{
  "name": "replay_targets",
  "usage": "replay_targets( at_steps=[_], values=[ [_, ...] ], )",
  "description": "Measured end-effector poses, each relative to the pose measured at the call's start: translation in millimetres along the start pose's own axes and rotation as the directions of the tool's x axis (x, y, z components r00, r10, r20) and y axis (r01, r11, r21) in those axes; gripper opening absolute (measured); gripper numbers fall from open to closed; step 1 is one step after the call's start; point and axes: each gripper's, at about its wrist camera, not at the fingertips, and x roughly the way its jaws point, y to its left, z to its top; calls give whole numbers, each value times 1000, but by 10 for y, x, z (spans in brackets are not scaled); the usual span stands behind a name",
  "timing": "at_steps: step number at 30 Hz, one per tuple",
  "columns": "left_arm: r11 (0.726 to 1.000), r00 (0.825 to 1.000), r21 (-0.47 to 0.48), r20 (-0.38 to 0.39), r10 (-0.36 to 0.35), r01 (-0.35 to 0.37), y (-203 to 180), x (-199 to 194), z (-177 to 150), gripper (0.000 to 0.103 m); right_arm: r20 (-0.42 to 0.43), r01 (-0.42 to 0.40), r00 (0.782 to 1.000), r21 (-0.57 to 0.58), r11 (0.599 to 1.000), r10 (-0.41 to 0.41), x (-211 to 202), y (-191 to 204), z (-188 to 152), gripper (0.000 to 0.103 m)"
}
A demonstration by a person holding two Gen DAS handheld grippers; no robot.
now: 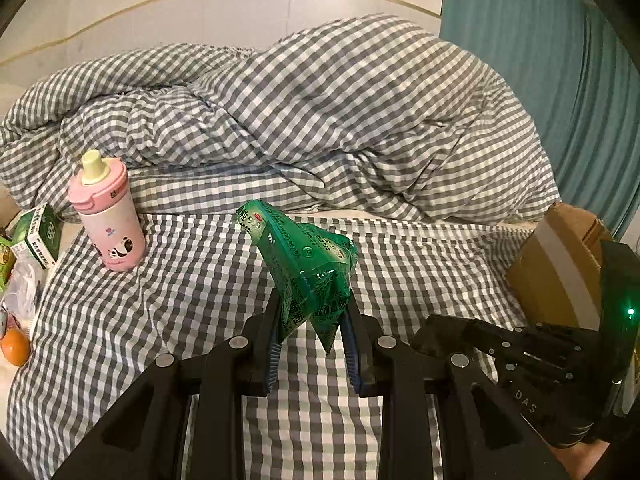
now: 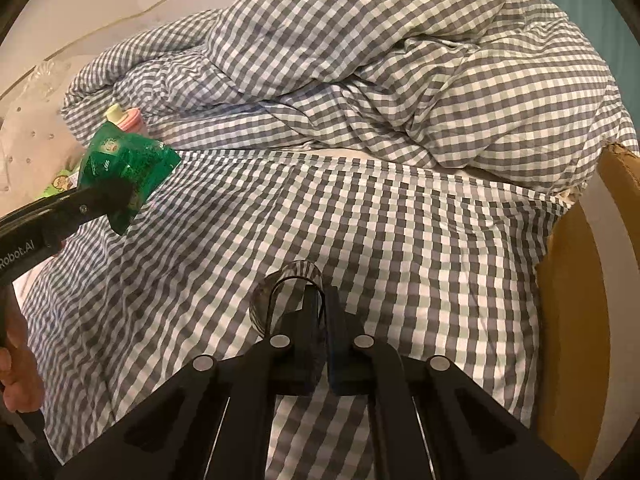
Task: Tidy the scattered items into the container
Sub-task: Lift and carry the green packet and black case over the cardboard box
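The left hand-held gripper (image 1: pixel 311 322) pinches a crumpled green packet (image 1: pixel 308 264), lifted over the middle of the bed (image 1: pixel 200 280). The right hand-held gripper (image 2: pixel 320 320) is clamped on a clear roll of tape (image 2: pixel 286 300). A cardboard box (image 1: pixel 560 264) stands at the bed's right edge; a pink bottle (image 1: pixel 110 216) stands toward the left.

A bed (image 1: pixel 168 304) in grey-and-white check carries a heaped matching duvet (image 1: pixel 320 120), with a pale gold-trimmed wall (image 1: pixel 240 4) behind and a teal curtain (image 1: pixel 540 60) at upper right.
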Motion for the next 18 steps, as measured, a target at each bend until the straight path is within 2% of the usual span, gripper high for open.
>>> replay_targets(
  at_steps=[8, 18],
  values=[
    [1000, 999, -6, 34, 5, -5, -19, -269, 14, 26, 43, -10, 999, -6, 1000, 11, -284, 58, -50, 3],
    [1000, 995, 2, 96, -4, 4, -176, -695, 62, 26, 156, 3, 988, 13, 1000, -5, -938, 35, -10, 3]
  ],
)
